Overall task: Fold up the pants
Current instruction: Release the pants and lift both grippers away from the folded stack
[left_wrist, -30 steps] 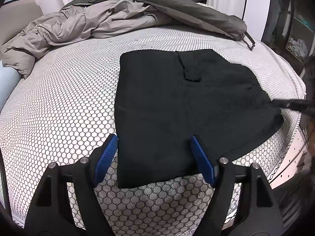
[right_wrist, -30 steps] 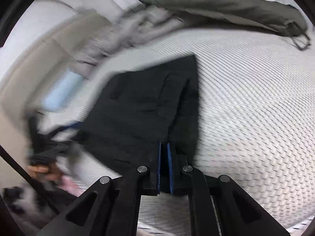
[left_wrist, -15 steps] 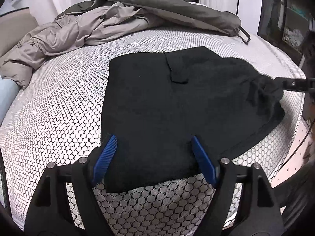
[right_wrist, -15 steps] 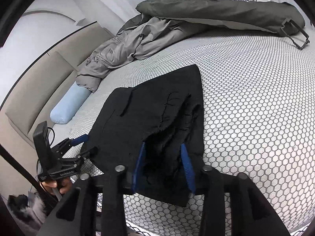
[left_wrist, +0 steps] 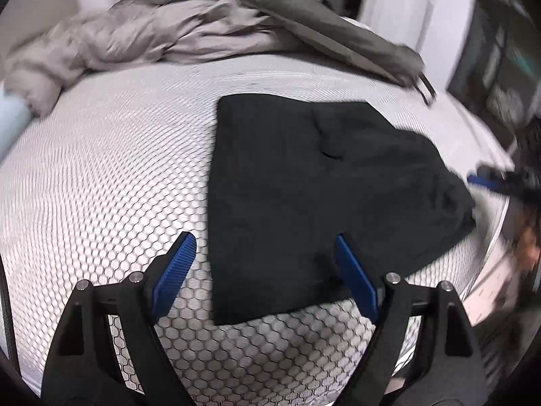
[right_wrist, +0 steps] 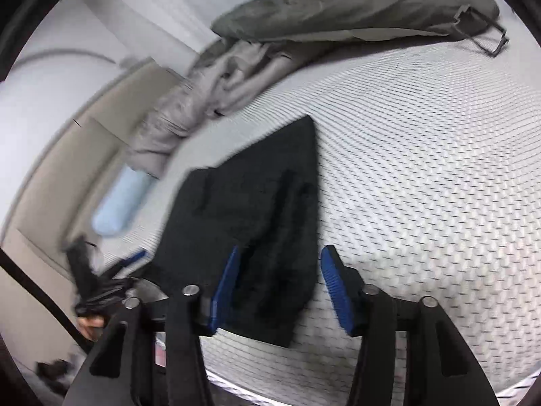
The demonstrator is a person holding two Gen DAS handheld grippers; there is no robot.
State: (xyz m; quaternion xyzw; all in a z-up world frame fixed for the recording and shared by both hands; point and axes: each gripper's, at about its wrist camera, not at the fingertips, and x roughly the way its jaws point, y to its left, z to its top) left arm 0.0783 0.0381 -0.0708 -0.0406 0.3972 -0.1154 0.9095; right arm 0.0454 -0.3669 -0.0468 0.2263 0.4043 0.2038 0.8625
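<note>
The pants (left_wrist: 304,196) lay folded compactly on the bed (left_wrist: 101,186); both grippers' fingers (left_wrist: 174,270) had just spread apart, gripping nothing, little seemingly left.

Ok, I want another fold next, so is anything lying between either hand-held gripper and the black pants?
Nothing visible. The pants lie flat right at both open grippers, left hand-held gripper and right hand-held gripper; the grey jackets sit farther back.
</note>
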